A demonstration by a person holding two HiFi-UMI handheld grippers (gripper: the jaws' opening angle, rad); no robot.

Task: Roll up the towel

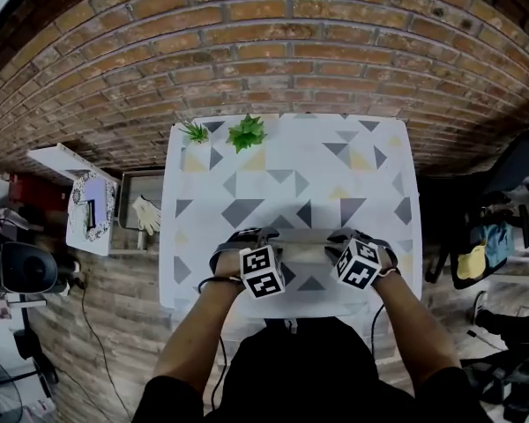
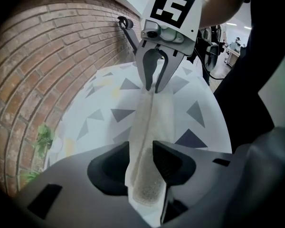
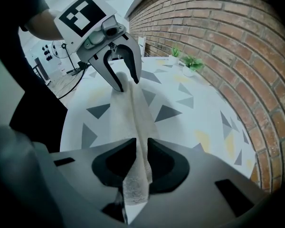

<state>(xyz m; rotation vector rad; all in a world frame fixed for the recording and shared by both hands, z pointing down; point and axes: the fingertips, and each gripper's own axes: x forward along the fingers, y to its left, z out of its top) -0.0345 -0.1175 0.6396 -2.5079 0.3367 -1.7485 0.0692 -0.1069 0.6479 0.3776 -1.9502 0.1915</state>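
Left fingers point(image 2: 173, 160): mine, spread apart, the towel point(image 2: 154, 113) lying loose between them.
Right fingers point(image 3: 164, 163): clamped on the towel.
Towel: narrow folded strip along the counter's point(image 1: 291, 170) near edge.
Far-left corner: 2 plants point(image 1: 247, 133).

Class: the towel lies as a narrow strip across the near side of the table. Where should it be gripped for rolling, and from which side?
Probably grip the towel at both short ends at once, coming down from above: it is a long, narrow, limp strip lying crosswise, so end grips keep it straight.
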